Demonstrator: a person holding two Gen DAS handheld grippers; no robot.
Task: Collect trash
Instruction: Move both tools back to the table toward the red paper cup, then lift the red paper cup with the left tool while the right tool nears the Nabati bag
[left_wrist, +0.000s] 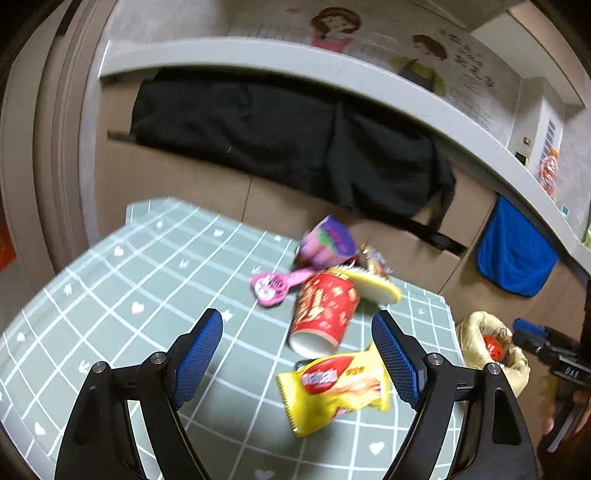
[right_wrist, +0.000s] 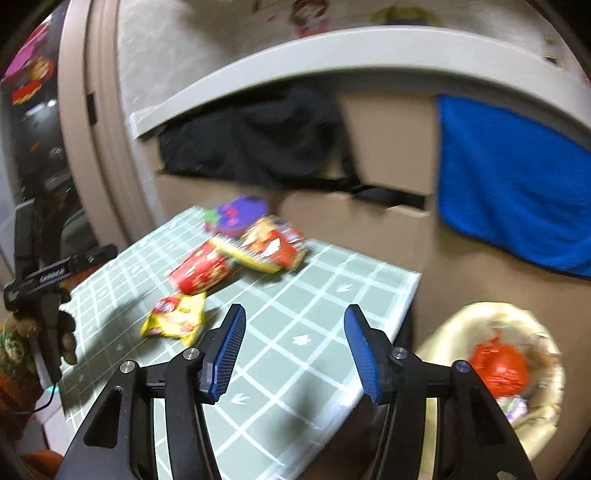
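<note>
Checked table (left_wrist: 110, 280): wrappers, red cup (left_wrist: 323, 314) left, twelve o'clock; bag (right_wrist: 491, 332) part-filled; left gripper (left_wrist: 297, 354), right gripper (right_wrist: 294, 343) released, empty.

Blue towel (right_wrist: 509, 184), black bag (left_wrist: 280, 136)

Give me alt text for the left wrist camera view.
The open, empty left gripper hovers over a green checked table, nearest a yellow snack wrapper and a tipped red cup. A bag of collected trash sits beyond the table's right edge.

"041" on right hand-held gripper (left_wrist: 517, 326)
</note>
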